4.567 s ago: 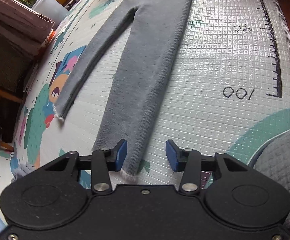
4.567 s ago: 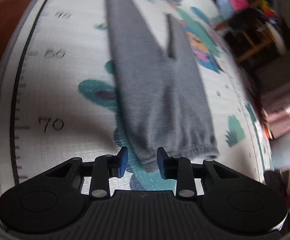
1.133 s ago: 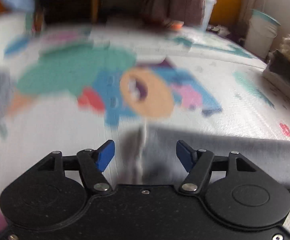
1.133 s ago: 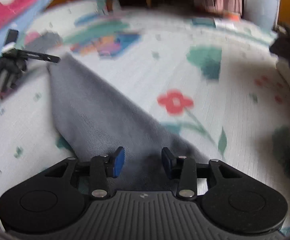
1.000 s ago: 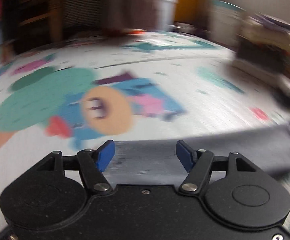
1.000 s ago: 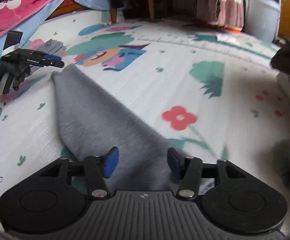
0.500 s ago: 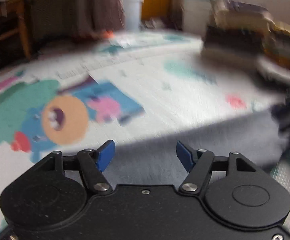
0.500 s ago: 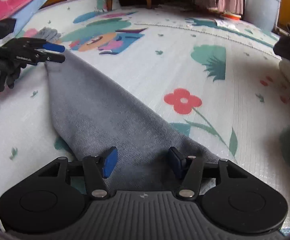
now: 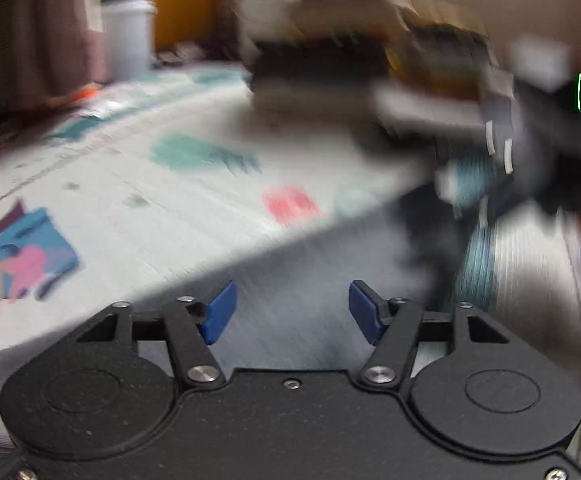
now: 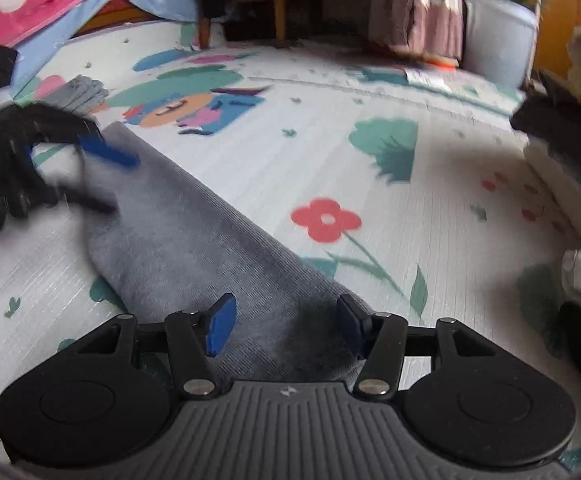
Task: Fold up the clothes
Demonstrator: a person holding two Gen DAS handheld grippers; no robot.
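Grey leggings (image 10: 194, 240) lie folded lengthwise as one long strip on the patterned play mat (image 10: 430, 208), running from under the right gripper (image 10: 282, 324) diagonally away to the left gripper (image 10: 102, 152) at the far end. Right gripper: blue pads spread wide, nothing pinched, hovering over the near end of the strip with fabric showing between the fingers. Left gripper (image 9: 290, 312): own view is heavily motion-blurred, pads wide apart, grey cloth (image 9: 290, 280) underneath and between them, not clamped. From the right view its blue tips sit at the far end of the strip, blurred; contact with cloth can't be confirmed.

Judgement: lengthwise fold looks done, next is likely a crosswise fold, end to end.

Risks:
- The two stacked legs are loose knit; pinching only the top layer would peel it off and undo the fold.
- The blur suggests the left side is moving quickly; a snagged pad could drag or twist the far end off line.
- Uneven lift between the two ends would skew the strip, edges won't match.
- Mat is slick-looking; the strip may slide rather than crease.

Stacked clothes (image 9: 330, 64) sit at the mat's far edge, blurred, well apart from the leggings.
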